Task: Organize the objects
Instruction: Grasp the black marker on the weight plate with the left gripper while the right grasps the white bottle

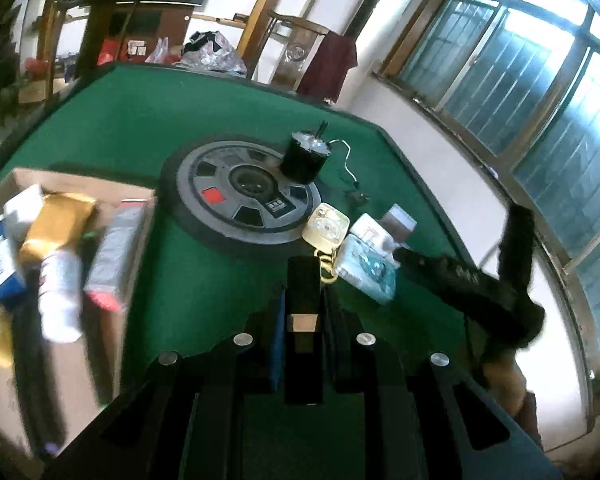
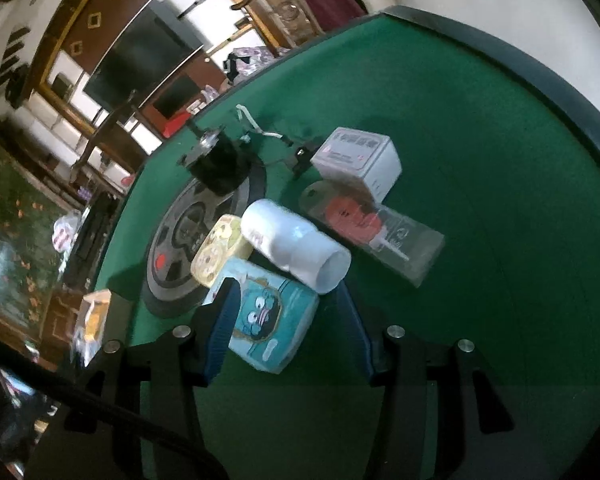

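My left gripper [image 1: 303, 280] is shut on a slim black box [image 1: 304, 296] and holds it above the green table [image 1: 140, 120]. A cardboard box [image 1: 100, 188] at the left holds a white bottle [image 1: 60, 292], a gold packet [image 1: 56, 224], a silver pack [image 1: 116, 252] and a blue box [image 1: 0, 264]. My right gripper [image 2: 284, 300] is open, its jaws around a light blue tissue pack [image 2: 268, 320] with a white bottle [image 2: 296, 252] lying across it. The right gripper also shows in the left wrist view [image 1: 452, 272], by the tissue pack [image 1: 364, 268].
A round grey disc [image 1: 240, 192] sits mid-table with a black cylinder [image 1: 304, 156] on it. A cream yellow case [image 2: 216, 252], a clear red-toy package [image 2: 376, 232], a white box [image 2: 360, 156] and a small cable [image 2: 260, 128] lie near the right gripper. Windows line the right.
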{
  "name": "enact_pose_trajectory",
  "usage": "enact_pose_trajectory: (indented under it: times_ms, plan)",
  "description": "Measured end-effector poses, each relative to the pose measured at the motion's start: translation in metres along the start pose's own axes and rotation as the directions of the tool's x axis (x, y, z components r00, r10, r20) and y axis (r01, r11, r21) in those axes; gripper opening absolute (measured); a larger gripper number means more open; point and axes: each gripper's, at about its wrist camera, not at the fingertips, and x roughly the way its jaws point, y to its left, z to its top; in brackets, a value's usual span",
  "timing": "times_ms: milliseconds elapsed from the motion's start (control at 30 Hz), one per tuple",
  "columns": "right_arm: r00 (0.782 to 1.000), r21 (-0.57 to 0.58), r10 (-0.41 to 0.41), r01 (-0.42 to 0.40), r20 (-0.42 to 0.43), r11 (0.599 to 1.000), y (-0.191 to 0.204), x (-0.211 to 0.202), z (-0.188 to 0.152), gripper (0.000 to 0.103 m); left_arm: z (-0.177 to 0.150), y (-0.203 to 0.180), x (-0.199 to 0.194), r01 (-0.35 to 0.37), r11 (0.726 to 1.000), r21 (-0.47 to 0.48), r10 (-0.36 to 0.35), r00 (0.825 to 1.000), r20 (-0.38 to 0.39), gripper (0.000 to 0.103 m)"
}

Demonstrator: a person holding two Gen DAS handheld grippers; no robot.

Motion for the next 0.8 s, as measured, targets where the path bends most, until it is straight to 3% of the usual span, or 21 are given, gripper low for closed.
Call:
enact_pose_trajectory:
  times_ms: [67,233,433,633,800]
  plan:
    - [1.0,-0.008,-0.015,0.015,0.004,1.0,0.002,-0.001,0.007,0.049,-0.001,0.007,-0.01,0.01,1.0,-0.011,-0.01,1.0,0.009,0.014]
    - [0.994,-0.185,-0.101,0.092,-0.04,0.978,0.029,0.016,0.027,0.05,-0.012,0.027,-0.029,0.014,0.998,-0.063,-0.012,0.999,0.03,0.014]
    - [0.966,-0.395,-0.251,0.207,-0.062,0.895,0.055,0.048,0.034,0.045,-0.019,0.048,-0.039,-0.026,0.997,-0.077,0.03,0.998,0.047,0.014]
    - [0.971,-0.473,-0.24,0.219,0.015,0.854,0.075,0.032,0.041,0.045,-0.017,0.06,-0.04,-0.029,0.998,-0.062,0.033,0.997,0.068,0.014]
    - [0.951,-0.598,-0.307,0.224,-0.039,0.769,0.089,0.063,0.035,0.045,-0.019,0.072,-0.035,-0.016,0.997,-0.081,0.021,0.998,0.056,0.014]
